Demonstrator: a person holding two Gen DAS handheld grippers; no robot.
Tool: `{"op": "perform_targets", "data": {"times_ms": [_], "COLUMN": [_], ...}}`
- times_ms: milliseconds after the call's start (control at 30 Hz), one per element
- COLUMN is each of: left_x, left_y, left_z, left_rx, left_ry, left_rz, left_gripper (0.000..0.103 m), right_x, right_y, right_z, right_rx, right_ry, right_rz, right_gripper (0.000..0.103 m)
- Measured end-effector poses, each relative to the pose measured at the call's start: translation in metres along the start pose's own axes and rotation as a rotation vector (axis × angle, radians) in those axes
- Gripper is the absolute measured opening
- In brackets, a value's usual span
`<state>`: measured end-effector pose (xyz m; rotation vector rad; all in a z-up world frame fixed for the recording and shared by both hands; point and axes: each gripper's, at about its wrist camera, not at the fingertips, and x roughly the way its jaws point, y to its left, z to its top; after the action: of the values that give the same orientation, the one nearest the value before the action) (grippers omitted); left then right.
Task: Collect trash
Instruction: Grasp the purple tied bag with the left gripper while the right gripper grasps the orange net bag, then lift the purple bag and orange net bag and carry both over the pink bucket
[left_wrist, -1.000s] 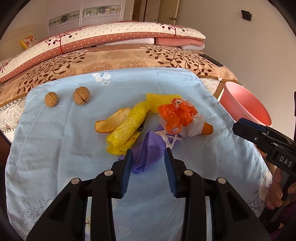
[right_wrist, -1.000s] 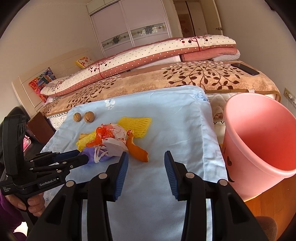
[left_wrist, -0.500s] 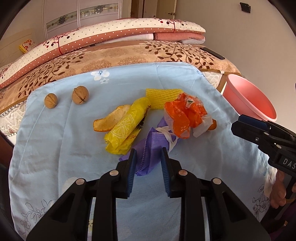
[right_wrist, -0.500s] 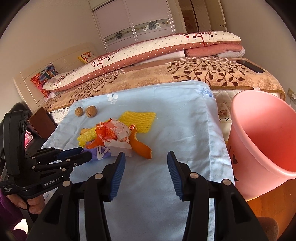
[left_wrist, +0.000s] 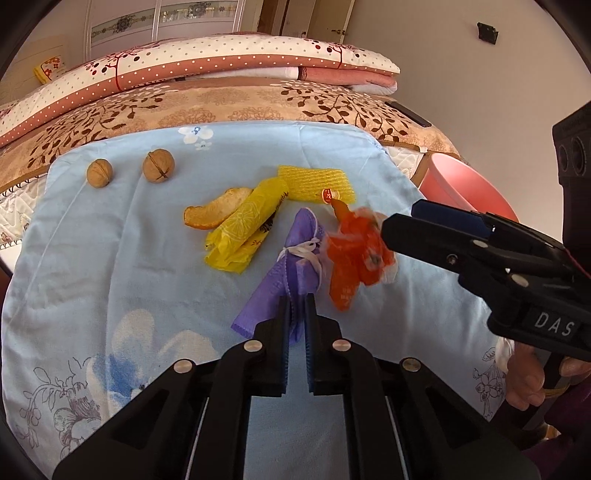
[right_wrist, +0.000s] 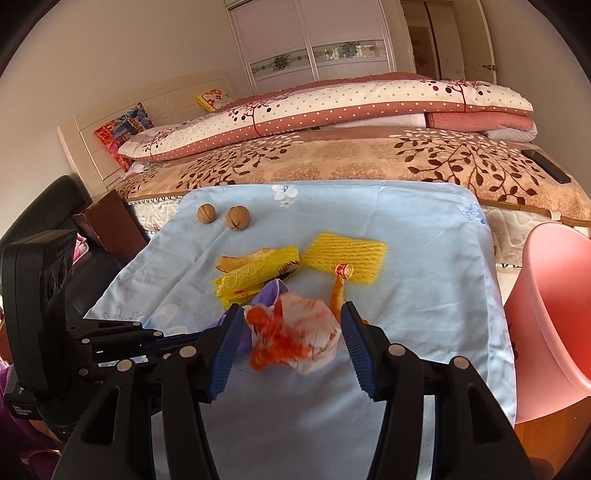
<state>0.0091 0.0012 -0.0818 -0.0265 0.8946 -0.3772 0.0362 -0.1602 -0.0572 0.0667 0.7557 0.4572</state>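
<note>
On the light blue cloth (left_wrist: 110, 258) lies a purple face mask (left_wrist: 291, 258). My left gripper (left_wrist: 297, 306) is shut on its near end. Right beside it sits a crumpled orange-and-white plastic bag (right_wrist: 295, 336), blurred in both views. My right gripper (right_wrist: 291, 317) straddles that bag with its jaws opening, and the pads stand just off its sides. In the left wrist view the right gripper (left_wrist: 399, 219) reaches in from the right, tips at the bag (left_wrist: 354, 254). A pink bucket (right_wrist: 546, 314) stands off the cloth's right edge.
Further back lie a yellow wrapper (left_wrist: 247, 225), an orange peel (left_wrist: 214, 212), a yellow foam net (left_wrist: 314, 182), a thin peel strip (right_wrist: 338, 295) and two walnuts (left_wrist: 99, 172) (left_wrist: 159, 170). Behind is a bed with folded quilts (right_wrist: 332, 110).
My left jaws have closed onto the purple mask. The right gripper has swung left over the orange bag and widened. The bag has shifted off the mask toward the right.
</note>
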Motion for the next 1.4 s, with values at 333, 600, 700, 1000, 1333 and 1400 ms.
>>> {"op": "perform_targets", "data": {"times_ms": [333, 600, 700, 1000, 1333, 1400], "left_x": [-0.006, -0.005, -0.003, 0.002, -0.007, -0.013], "left_y": [0.008, 0.007, 0.007, 0.007, -0.008, -0.011], "left_z": [-0.008, -0.007, -0.006, 0.002, 0.000, 0.003], "left_rx": [-0.036, -0.054, -0.068, -0.106, -0.038, -0.028], "left_ry": [-0.003, -0.001, 0.009, 0.031, -0.028, -0.051], "left_rz": [-0.014, -0.012, -0.010, -0.009, 0.020, 0.026], "left_gripper": [0.007, 0.008, 0.009, 0.009, 0.006, 0.005], "right_x": [0.027, 0.020, 0.018, 0.014, 0.007, 0.004], "right_y": [0.005, -0.004, -0.005, -0.008, -0.005, -0.005], "right_z": [-0.015, -0.021, -0.022, -0.023, -0.023, -0.024], "right_rx": [-0.015, 0.035, 0.047, 0.067, 0.048, 0.048], "right_ry": [0.119, 0.108, 0.098, 0.085, 0.048, 0.041], "right_rz": [-0.046, -0.031, -0.030, -0.023, -0.009, -0.004], "right_gripper": [0.047, 0.042, 0.042, 0.042, 0.042, 0.042]}}
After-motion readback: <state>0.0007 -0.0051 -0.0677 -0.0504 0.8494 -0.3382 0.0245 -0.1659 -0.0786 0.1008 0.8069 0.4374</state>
